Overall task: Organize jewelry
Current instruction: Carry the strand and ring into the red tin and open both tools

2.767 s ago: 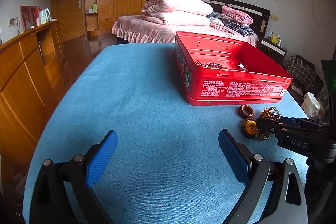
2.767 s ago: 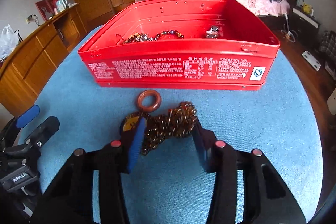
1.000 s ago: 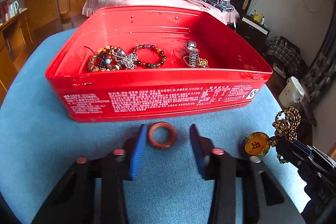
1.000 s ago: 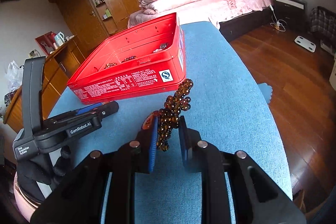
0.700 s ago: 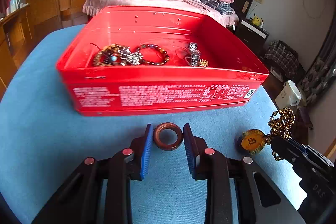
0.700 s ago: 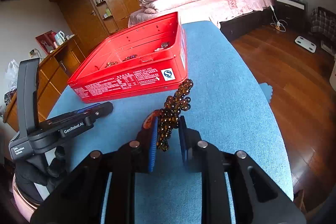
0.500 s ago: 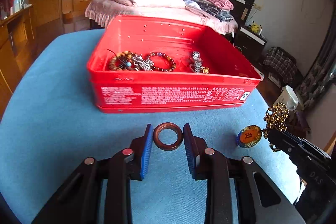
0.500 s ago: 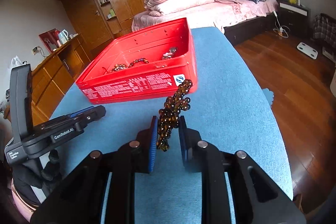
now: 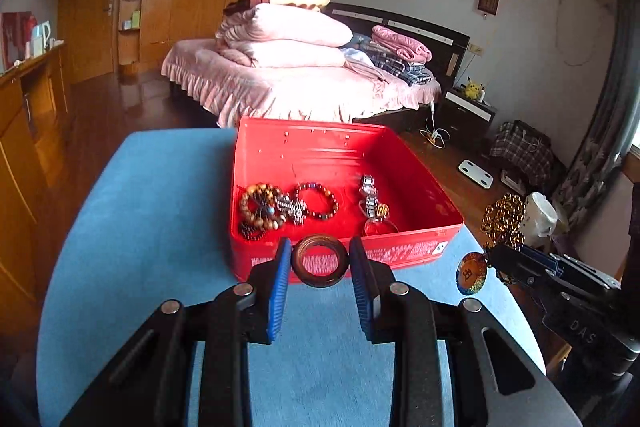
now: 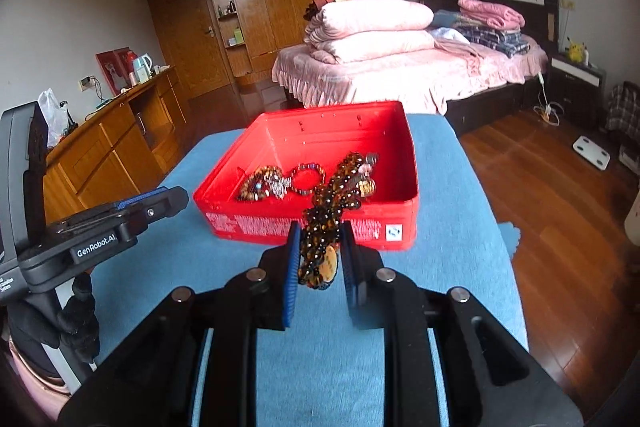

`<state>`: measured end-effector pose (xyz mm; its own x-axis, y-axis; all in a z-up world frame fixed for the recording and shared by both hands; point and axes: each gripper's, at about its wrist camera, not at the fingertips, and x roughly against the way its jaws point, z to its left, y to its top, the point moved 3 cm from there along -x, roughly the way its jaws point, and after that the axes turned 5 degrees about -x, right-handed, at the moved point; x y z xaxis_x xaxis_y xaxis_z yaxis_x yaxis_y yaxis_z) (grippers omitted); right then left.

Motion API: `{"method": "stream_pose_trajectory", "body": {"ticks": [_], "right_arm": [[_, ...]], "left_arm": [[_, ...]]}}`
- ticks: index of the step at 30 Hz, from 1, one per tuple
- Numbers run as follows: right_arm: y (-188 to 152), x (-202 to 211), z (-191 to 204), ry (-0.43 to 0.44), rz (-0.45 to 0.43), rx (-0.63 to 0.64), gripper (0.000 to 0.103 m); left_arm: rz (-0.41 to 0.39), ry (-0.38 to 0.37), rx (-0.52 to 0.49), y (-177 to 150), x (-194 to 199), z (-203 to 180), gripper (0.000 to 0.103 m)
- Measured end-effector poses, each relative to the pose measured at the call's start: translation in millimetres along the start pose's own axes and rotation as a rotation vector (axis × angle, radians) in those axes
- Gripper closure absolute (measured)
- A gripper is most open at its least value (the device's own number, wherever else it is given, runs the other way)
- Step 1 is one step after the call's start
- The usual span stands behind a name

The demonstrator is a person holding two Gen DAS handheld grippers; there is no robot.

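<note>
Jewelry was in both grips, the left gripper [image 9: 320, 261] pinching a brown ring [image 9: 319, 260] and the right gripper [image 10: 319, 253] clamping an amber bead strand [image 10: 328, 215]; both jaws needed to clear the red tin [image 9: 420, 163] rim ahead before releasing.
</note>
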<state>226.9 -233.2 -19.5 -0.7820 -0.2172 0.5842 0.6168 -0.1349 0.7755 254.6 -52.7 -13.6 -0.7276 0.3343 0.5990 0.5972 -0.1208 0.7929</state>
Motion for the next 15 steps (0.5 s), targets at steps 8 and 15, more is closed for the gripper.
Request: {"method": "stream_pose_trajectory", "body": {"ticks": [8, 15], "right_arm": [[48.1, -32.3, 6.5, 0.006, -0.003, 0.013, 0.085], [73.3, -79.2, 1.9, 0.009, 0.039, -0.008, 0.085]], "left_arm": [[-0.003, 0.016, 0.002, 40.2, -32.8, 7.2, 0.074], [0.061, 0.031, 0.026, 56.9, -82.6, 17.0, 0.074]]}}
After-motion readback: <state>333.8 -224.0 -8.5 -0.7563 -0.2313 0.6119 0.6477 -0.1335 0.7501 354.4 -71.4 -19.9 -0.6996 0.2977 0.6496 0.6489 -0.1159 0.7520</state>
